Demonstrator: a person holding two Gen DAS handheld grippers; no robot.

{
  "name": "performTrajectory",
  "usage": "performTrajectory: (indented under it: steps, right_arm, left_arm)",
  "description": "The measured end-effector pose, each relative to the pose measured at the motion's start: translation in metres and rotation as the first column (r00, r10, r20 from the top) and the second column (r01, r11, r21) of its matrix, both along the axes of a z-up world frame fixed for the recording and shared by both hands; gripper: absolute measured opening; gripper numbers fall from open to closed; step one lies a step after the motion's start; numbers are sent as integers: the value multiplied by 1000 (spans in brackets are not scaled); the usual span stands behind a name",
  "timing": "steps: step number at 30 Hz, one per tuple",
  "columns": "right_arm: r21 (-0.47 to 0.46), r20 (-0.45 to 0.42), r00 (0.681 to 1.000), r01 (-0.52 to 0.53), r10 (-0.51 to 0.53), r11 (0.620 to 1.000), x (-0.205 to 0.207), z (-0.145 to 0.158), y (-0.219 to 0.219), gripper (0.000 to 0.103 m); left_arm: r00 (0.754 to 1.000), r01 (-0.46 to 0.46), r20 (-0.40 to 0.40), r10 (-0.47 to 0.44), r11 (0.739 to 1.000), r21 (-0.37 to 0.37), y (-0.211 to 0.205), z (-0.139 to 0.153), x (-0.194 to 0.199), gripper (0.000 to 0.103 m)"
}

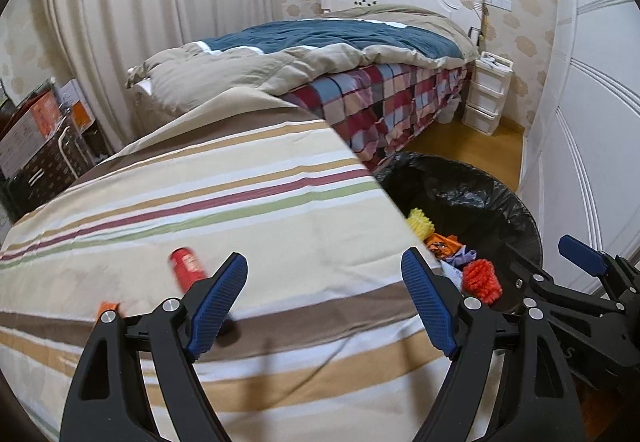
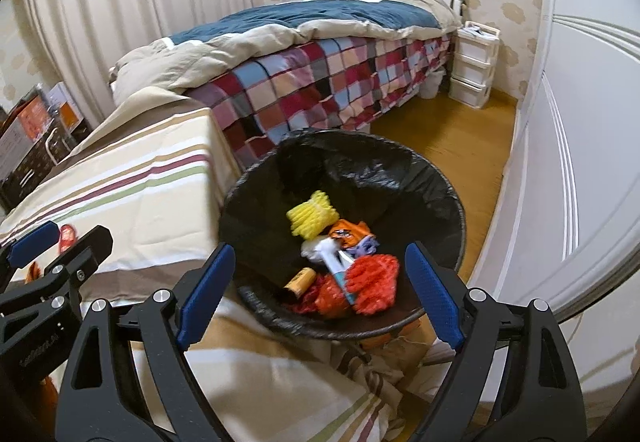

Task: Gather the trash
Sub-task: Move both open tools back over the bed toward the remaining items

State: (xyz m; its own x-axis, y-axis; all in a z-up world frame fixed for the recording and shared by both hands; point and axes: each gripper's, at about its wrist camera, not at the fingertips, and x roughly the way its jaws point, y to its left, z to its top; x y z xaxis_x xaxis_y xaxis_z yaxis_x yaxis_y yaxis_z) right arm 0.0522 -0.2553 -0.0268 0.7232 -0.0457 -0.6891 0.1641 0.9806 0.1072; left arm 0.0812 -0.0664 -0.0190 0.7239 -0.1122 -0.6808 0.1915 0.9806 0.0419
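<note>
The left gripper [image 1: 324, 306] is held above a striped cloth [image 1: 224, 194], its jaws spread wide with nothing between them; a red can [image 1: 187, 268] is seen lying on the cloth just beside the left jaw, and a small orange scrap [image 1: 108, 307] lies near it. The right gripper [image 2: 320, 294] is poised over a bin [image 2: 448, 194] lined with a black bag, jaws likewise apart and empty; inside the bin are seen a yellow foam net [image 2: 313, 217], a red foam net [image 2: 374, 282], an orange wrapper [image 2: 349, 232], a brown tube [image 2: 300, 280] and a white-and-blue tube [image 2: 335, 262]. The bin stands on the floor beside the cloth's edge; a bed [image 2: 320, 70] is seen behind.
</note>
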Motion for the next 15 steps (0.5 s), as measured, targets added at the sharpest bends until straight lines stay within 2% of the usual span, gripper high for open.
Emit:
performTrajectory:
  steps: [15]
  right_arm:
    - [-23,-27,989,-147,146,989,-16,-2,69,85]
  left_arm:
    - [992,-123,2,123,992,0,74,0,-29,79]
